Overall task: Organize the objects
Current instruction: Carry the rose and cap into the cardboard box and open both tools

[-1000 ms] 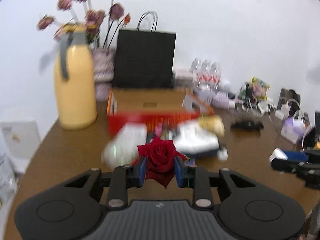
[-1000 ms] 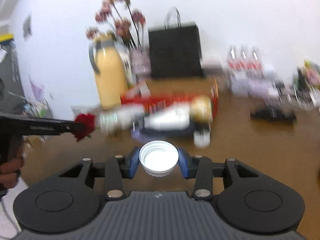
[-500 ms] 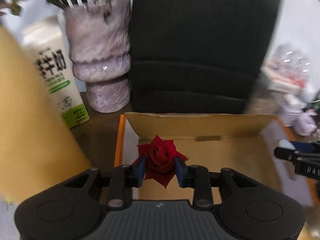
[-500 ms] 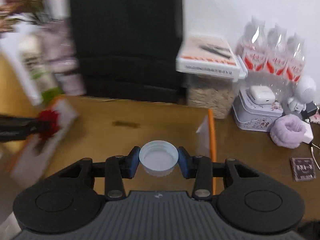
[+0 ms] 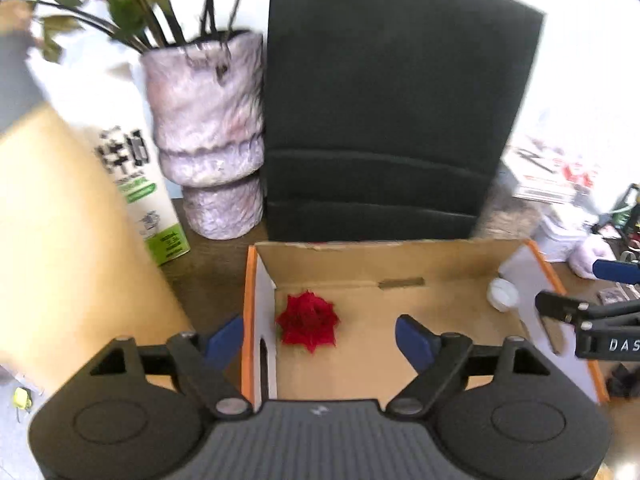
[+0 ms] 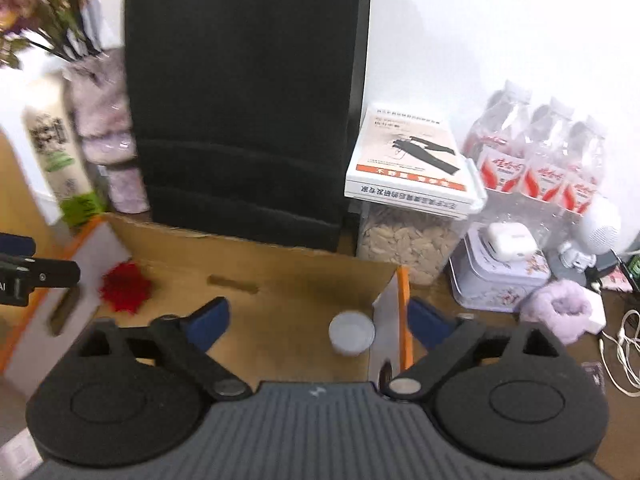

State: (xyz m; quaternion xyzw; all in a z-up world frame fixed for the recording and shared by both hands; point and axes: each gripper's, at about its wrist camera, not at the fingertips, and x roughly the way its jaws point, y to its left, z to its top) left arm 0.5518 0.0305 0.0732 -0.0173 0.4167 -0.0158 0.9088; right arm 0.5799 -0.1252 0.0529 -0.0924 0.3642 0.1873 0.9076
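A red rose head [image 5: 307, 321] lies on the floor of an open cardboard box [image 5: 360, 264] with orange edges, near its left wall. My left gripper [image 5: 320, 338] is open and empty above it. A white bottle cap [image 6: 351, 333] lies in the box's right corner; it also shows in the left wrist view [image 5: 502, 294]. My right gripper [image 6: 316, 322] is open and empty above the cap. The rose [image 6: 126, 292] and the box [image 6: 280, 258] show in the right wrist view too. The right gripper [image 5: 580, 312] shows at the right of the left view.
Behind the box stand a black paper bag [image 5: 392, 120], a mottled vase with flowers [image 5: 208, 136], a milk carton [image 5: 140, 192] and a yellow jug [image 5: 60, 240]. To the right are a jar under a white box [image 6: 408, 184], water bottles [image 6: 536, 160], a tin [image 6: 500, 272] and cables.
Both grippers opened over the box. The rose dropped from the left gripper and the cap from the right; both now lie on the box floor.
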